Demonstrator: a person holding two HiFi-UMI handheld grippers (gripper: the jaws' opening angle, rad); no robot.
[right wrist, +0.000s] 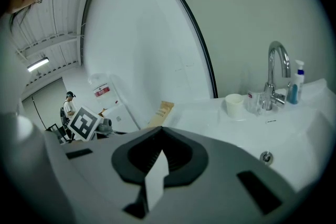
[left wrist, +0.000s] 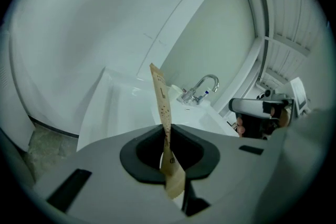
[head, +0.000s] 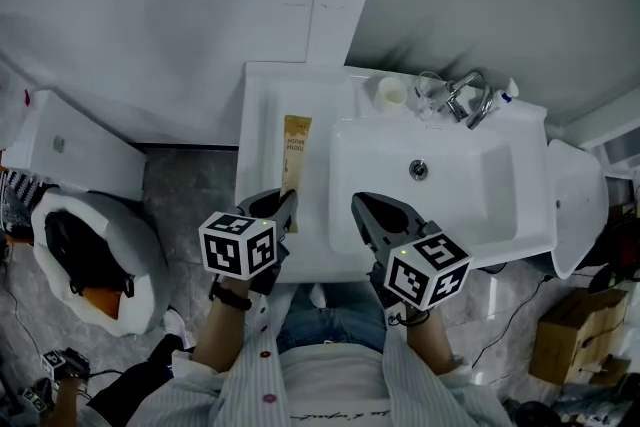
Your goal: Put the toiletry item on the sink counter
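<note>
The toiletry item is a flat tan packet (head: 296, 150) with dark print, stretched over the left part of the white sink counter (head: 262, 125). My left gripper (head: 288, 205) is shut on the packet's near end. In the left gripper view the packet (left wrist: 161, 99) runs forward from between the jaws of the left gripper (left wrist: 167, 136) towards the tap. I cannot tell whether it rests on the counter. My right gripper (head: 362, 205) hovers over the front rim of the basin (head: 440, 205), jaws together and holding nothing. In the right gripper view the right gripper (right wrist: 157, 152) points at the counter and the packet (right wrist: 163, 112) lies beyond.
At the back of the counter stand a white cup (head: 392, 93), a clear glass (head: 430, 90), a chrome tap (head: 470, 100) and a small bottle (head: 505, 93). A toilet (head: 95, 255) stands at the left, and a cardboard box (head: 570, 335) lies on the floor at the right.
</note>
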